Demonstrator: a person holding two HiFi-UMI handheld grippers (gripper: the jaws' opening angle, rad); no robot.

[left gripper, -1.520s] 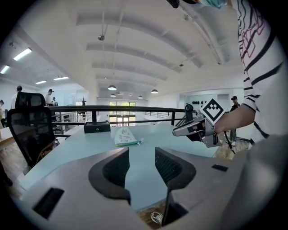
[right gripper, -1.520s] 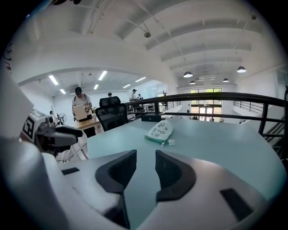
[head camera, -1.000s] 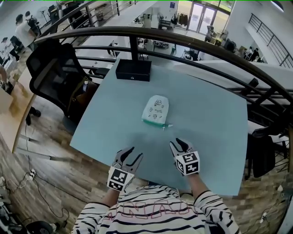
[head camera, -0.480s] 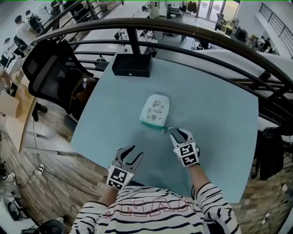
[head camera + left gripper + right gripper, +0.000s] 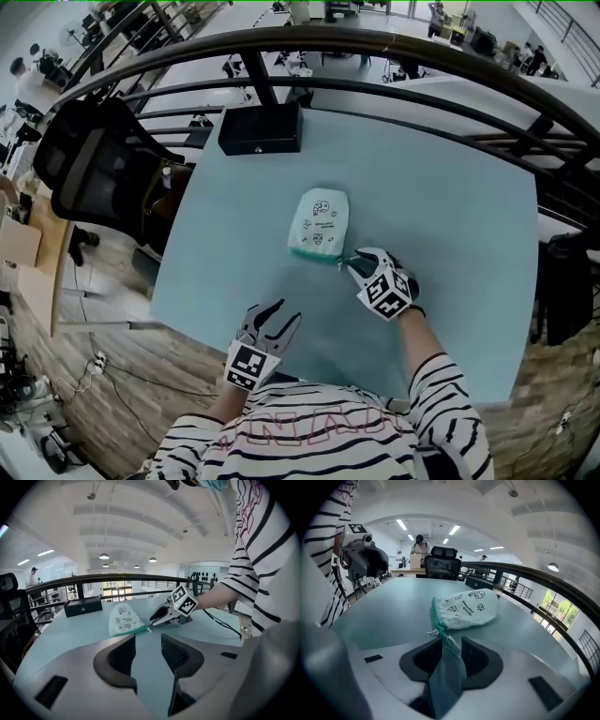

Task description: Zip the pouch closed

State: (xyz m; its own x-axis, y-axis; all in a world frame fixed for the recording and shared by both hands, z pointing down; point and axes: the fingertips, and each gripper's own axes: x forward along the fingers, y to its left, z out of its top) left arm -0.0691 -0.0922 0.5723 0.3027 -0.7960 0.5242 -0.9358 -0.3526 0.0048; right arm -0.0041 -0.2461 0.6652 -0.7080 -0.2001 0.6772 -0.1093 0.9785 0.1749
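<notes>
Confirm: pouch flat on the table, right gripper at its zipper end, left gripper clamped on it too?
No. The left gripper is not on the pouch: the left gripper view shows its jaws open over the table, short of it. The right gripper is at the zipper end.

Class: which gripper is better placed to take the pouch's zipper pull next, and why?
Right. The right gripper sits at the zipper corner of the pouch, its open jaws facing the zipper pull; the left gripper is open and empty, well short of the pouch.
</notes>
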